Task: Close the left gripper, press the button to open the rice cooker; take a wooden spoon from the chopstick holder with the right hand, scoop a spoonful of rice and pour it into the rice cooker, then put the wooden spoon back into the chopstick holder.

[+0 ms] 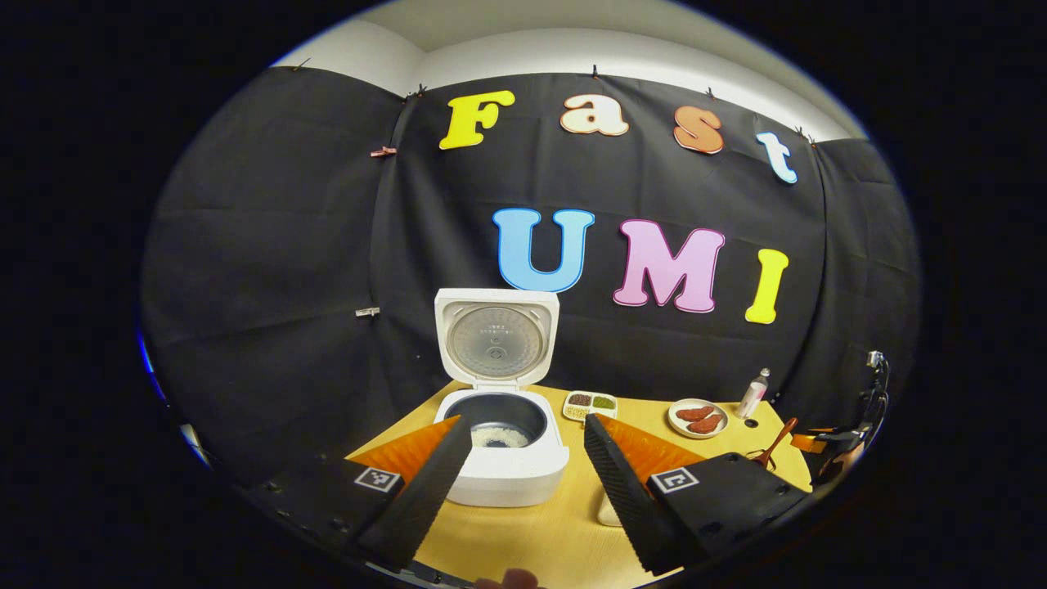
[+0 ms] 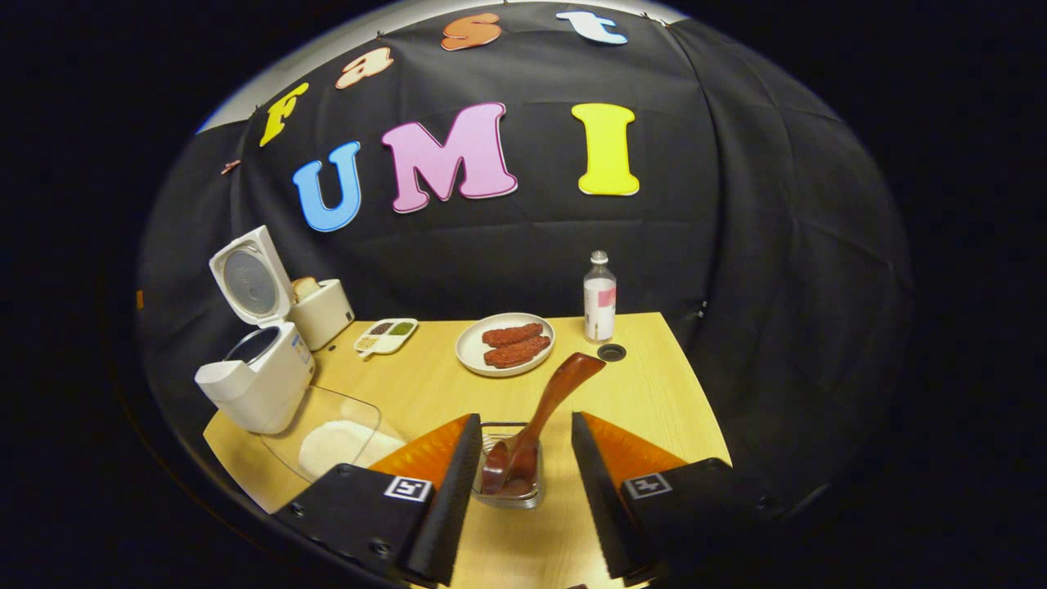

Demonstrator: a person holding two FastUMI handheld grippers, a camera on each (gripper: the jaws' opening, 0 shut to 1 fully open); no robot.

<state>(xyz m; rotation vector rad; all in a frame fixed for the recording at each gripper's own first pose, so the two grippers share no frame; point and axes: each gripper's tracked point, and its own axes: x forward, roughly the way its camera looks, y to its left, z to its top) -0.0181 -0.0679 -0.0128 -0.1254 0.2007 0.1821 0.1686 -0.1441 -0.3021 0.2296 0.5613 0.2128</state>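
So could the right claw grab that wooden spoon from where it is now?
Probably yes. The right claw is open, with the wooden spoon leaning in the chopstick holder directly between its fingers. Nothing stands between them, so closing on the handle looks possible.

On the wooden table (image 2: 646,393) we see a white plate (image 2: 505,343) holding two reddish-brown pieces of food (image 2: 515,343), lying side by side. Just to its right, near the table's back edge, we find a clear bottle (image 2: 599,296) standing upright, with a pale cap and a white and pink label. A small dark round hole (image 2: 611,352) sits in the tabletop just in front of the bottle. To the plate's left we note a small white divided dish (image 2: 385,336) with dark, green and pale fillings in separate compartments. In the left gripper view we see the same dish (image 1: 590,404), plate (image 1: 697,418) and bottle (image 1: 753,393) in a row along the table's far side.
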